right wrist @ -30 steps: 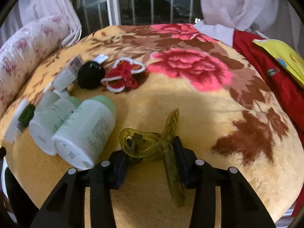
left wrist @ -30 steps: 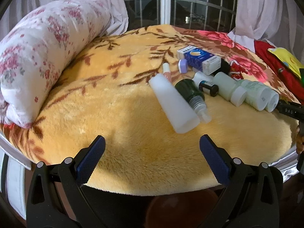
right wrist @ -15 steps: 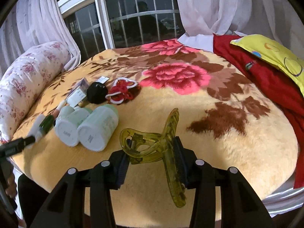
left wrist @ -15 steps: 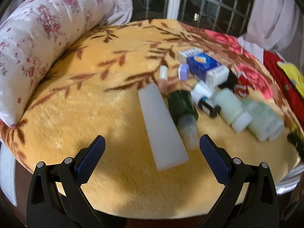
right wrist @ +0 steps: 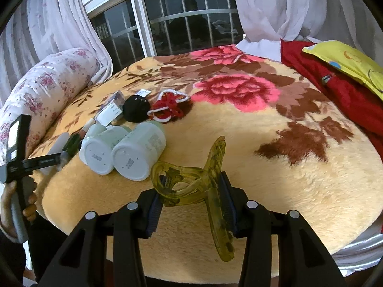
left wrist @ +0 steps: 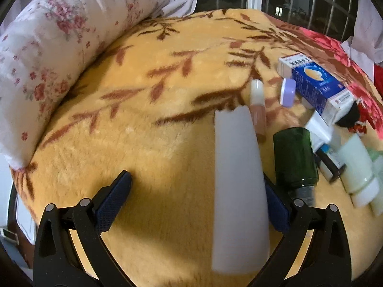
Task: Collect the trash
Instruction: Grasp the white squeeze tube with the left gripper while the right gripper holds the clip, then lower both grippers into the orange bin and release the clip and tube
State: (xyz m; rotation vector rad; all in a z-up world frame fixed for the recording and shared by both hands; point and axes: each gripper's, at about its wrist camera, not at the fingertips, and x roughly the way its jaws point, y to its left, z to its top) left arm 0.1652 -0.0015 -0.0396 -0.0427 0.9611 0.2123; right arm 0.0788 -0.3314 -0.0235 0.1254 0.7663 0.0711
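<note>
- Left wrist view: my left gripper (left wrist: 196, 198) hangs with jaws wide apart over a yellow floral blanket (left wrist: 143, 110), nothing clamped. A white squeeze tube (left wrist: 239, 186) lies between the pads, close against the right one and well clear of the left. Closing from here could shove the tube sideways into the green bottle (left wrist: 295, 160) just beside it and set that rolling. The right pad is mostly hidden behind the tube; the pale bottles (left wrist: 356, 169) at the right edge are blurred.
- Right wrist view: my right gripper (right wrist: 191, 203) is clamped on a yellow-green hair claw (right wrist: 210, 186), held above the blanket's near edge. Only the claw's hinge end is pinched, so a jolt could twist it loose. No bin shows; the left gripper's handle (right wrist: 21, 157) is cut off at the frame's edge.
</note>
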